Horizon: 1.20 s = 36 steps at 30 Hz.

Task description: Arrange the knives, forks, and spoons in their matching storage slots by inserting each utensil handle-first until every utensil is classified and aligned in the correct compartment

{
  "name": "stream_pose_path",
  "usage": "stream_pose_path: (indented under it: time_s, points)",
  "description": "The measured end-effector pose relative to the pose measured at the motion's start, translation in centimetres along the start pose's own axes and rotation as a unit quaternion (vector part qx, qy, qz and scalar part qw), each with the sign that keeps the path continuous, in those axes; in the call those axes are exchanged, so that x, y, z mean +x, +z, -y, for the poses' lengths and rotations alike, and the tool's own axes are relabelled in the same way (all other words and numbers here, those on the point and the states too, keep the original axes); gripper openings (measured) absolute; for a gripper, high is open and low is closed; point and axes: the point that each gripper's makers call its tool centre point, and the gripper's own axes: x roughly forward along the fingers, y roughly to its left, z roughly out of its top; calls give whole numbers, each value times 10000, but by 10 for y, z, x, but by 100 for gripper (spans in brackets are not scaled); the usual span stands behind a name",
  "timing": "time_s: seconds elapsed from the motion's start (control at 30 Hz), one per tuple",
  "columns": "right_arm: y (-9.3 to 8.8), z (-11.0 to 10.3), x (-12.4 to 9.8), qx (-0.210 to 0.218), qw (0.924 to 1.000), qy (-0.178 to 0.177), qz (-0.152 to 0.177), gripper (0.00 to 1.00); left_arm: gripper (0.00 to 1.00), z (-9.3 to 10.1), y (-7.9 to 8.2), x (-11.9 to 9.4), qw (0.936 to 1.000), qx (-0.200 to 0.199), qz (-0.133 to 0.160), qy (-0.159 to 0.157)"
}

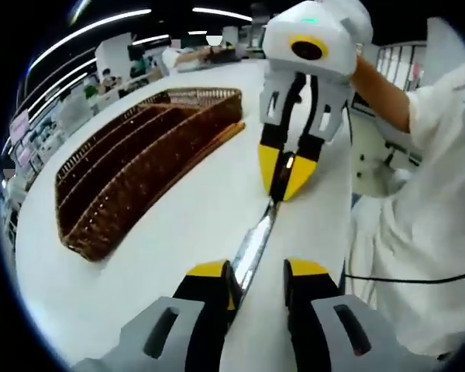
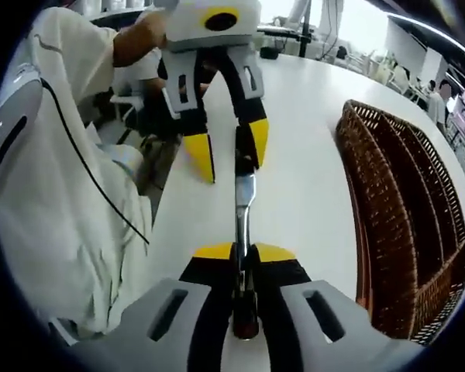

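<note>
A shiny metal utensil, apparently a knife, hangs over the white table between my two grippers, which face each other. My right gripper is shut on its far end. In the right gripper view that gripper clamps the thin shaft, and the utensil's dark end pokes back past the jaws. My left gripper is open, and the utensil's wide end lies against the inner side of one jaw. From the other side, the left gripper has spread jaws. The brown wicker organiser has long empty slots.
The wicker organiser lies on the white table, to the side of both grippers. A person in a white shirt stands at the table's edge, close beside the grippers. Shelves and desks fill the room behind.
</note>
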Motion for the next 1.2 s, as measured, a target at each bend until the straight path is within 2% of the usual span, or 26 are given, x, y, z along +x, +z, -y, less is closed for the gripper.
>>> stream_pose_path:
  time_s: [0.13, 0.17, 0.4, 0.43, 0.6, 0.7, 0.83, 0.97, 1.1, 1.2]
  points:
    - [0, 0, 0, -16, 10000, 9, 2, 8, 20, -2, -1, 0, 9988, 427, -208, -140]
    - [0, 0, 0, -12, 10000, 18, 7, 8, 19, -1, 0, 1, 9989, 370, -216, -195]
    - [1, -1, 0, -13, 10000, 20, 8, 8, 14, 0, 0, 2, 9968, 616, -381, -346]
    - [1, -3, 0, 11, 10000, 53, 20, 8, 13, 0, -1, 1, 9951, 734, -530, -406]
    - [1, -5, -1, -25, 10000, -5, 10, 8, 13, 2, -1, 1, 9932, 885, -637, -412]
    - [1, -6, -1, -55, 10000, -30, -8, 8, 13, 3, -1, 1, 9919, 1025, -649, -367]
    - [1, -9, -1, -125, 9998, -120, -30, 8, 12, 5, 0, -1, 9885, 1374, -627, -59]
    - [2, -9, -2, -182, 9997, -186, -18, 8, 12, 6, 0, -2, 9856, 1581, -582, 145]
    - [2, -9, -2, -224, 9995, -223, -38, 8, 12, 5, 1, -2, 9845, 1631, -602, 210]
    - [2, -10, -3, -339, 9988, -356, -50, 8, 12, 5, 2, -1, 9807, 1821, -617, 345]
